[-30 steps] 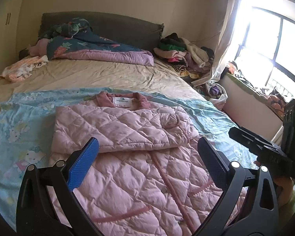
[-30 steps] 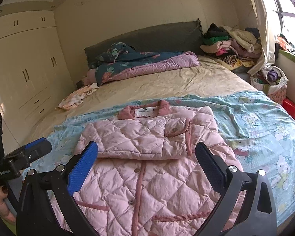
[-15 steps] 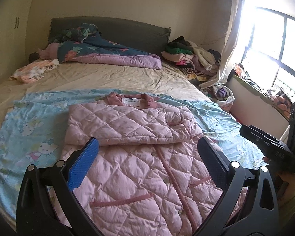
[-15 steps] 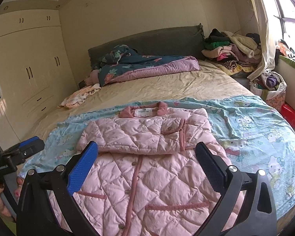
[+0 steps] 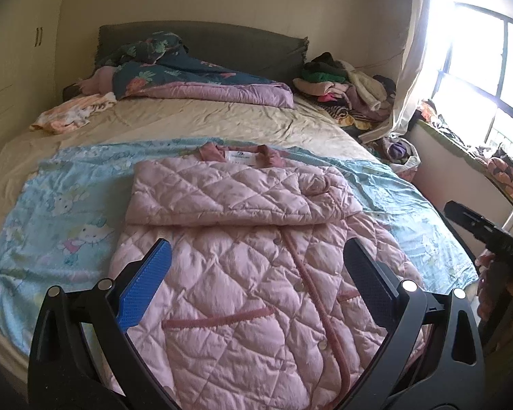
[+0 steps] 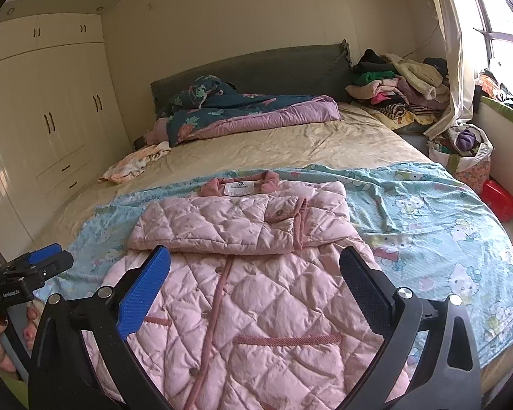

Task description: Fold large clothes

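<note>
A pink quilted jacket [image 5: 249,273] lies front up on a light blue cartoon sheet [image 5: 58,212] on the bed, collar toward the headboard. Both sleeves are folded across its chest [image 6: 229,225]. My left gripper [image 5: 256,273] is open and empty, held above the jacket's lower part. My right gripper [image 6: 254,280] is open and empty, also above the jacket [image 6: 256,307]. The right gripper shows at the right edge of the left wrist view [image 5: 485,232]; the left one shows at the left edge of the right wrist view [image 6: 30,273].
A dark floral duvet [image 5: 195,75] lies by the grey headboard. A small patterned garment [image 5: 71,116] lies at the bed's left. A clothes pile [image 5: 345,85] fills the far right corner. A bag of clothes [image 6: 468,157] and a red box [image 6: 499,201] stand on the floor by the window. Wardrobes [image 6: 51,119] line the left wall.
Both grippers have pulled back and risen from the jacket, so more of it and of the bed shows. The jacket has not moved. Both stay open.
</note>
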`<state>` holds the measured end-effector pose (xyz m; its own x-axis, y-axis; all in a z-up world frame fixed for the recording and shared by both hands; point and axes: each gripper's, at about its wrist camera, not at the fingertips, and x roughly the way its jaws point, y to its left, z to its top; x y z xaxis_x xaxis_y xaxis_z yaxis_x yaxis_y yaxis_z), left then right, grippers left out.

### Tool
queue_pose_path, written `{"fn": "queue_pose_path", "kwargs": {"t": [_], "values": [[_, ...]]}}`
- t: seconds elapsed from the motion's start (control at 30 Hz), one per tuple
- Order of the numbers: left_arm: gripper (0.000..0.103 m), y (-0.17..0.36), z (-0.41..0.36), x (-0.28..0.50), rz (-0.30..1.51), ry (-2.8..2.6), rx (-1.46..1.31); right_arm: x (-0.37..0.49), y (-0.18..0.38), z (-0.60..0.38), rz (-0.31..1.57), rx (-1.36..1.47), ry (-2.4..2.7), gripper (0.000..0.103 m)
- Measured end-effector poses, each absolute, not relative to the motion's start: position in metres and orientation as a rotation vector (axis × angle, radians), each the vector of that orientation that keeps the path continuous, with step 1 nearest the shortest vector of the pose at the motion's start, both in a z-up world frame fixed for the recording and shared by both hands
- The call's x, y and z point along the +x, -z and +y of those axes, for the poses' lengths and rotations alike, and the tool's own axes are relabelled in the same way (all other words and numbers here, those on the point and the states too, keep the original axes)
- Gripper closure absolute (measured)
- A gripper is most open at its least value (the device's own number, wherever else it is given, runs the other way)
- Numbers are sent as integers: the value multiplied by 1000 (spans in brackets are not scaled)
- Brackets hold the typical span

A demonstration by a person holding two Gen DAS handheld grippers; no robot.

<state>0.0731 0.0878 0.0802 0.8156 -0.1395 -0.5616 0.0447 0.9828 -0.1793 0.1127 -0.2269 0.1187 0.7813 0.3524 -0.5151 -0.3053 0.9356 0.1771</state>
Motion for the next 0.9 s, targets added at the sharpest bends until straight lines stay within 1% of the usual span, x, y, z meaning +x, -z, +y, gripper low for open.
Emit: {"fn": "queue_pose_path", "kwargs": {"t": [0.5, 0.9], "values": [[9, -47, 93, 64, 693, 17, -128, 105, -96, -258, 610, 69, -314, 4], [9, -7, 118, 58, 784, -80, -127, 108, -49, -292, 709, 40, -243, 4]]}}
